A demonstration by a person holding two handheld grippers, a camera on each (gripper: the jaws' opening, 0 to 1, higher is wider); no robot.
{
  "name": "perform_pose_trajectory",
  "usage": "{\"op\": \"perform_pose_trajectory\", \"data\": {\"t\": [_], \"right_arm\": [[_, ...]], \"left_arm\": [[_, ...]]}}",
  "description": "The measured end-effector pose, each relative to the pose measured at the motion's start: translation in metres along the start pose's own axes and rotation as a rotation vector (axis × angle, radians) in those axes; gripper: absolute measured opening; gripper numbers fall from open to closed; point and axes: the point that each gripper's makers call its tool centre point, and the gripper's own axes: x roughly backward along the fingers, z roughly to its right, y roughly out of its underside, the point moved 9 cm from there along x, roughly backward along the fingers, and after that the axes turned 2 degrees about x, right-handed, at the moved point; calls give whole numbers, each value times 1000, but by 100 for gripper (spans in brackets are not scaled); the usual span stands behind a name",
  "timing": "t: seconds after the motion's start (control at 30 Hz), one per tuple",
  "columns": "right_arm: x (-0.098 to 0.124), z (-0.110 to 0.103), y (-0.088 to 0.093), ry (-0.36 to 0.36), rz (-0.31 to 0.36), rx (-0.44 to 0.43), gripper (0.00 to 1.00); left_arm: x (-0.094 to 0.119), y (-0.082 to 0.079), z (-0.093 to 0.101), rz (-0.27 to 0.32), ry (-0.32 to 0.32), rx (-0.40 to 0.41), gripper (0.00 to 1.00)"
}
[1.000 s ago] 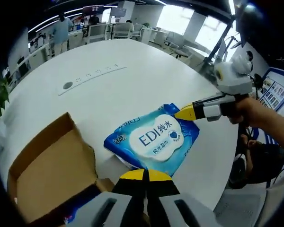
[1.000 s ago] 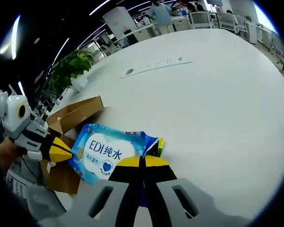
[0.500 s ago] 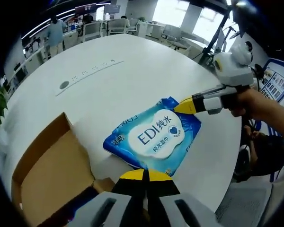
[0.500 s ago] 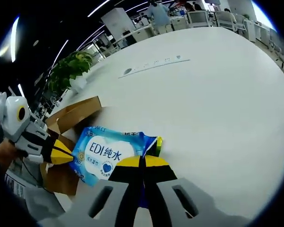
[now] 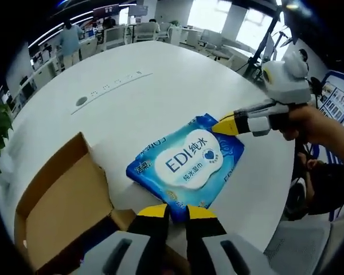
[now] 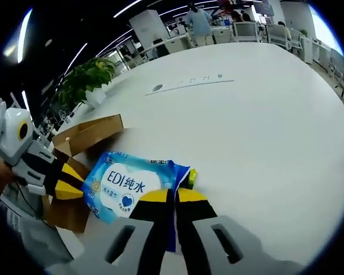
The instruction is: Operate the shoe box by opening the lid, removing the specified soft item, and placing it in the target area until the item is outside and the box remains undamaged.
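A blue-and-white soft pack of wet wipes (image 5: pixel 186 163) lies flat on the round white table (image 5: pixel 132 109), just ahead of the left gripper (image 5: pixel 176 212), whose yellow-tipped jaws stand slightly parted at the pack's near edge. The right gripper (image 6: pixel 172 196) pinches the pack's opposite edge between closed jaws. The open brown cardboard shoe box (image 5: pixel 63 212) sits left of the left jaws; office chairs (image 5: pixel 117 37) and a potted green plant (image 6: pixel 83 83) ring the table.

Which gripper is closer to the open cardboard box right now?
Left. The left gripper hovers at the box's corner, jaws parted, just off the wipes pack. The right gripper pinches the pack's far edge, away from the box.
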Motion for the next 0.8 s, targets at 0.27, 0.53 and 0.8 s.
{"op": "perform_pose_trajectory", "data": {"t": [0.27, 0.53, 0.8], "right_arm": [[11, 0, -1, 14, 5, 47, 7], [24, -6, -5, 21, 6, 96, 9], [39, -18, -5, 19, -3, 142, 13]], "left_arm": [[12, -3, 4, 60, 32, 28, 19], [25, -5, 8, 106, 47, 23, 21], [39, 0, 8, 136, 48, 18, 23]]}}
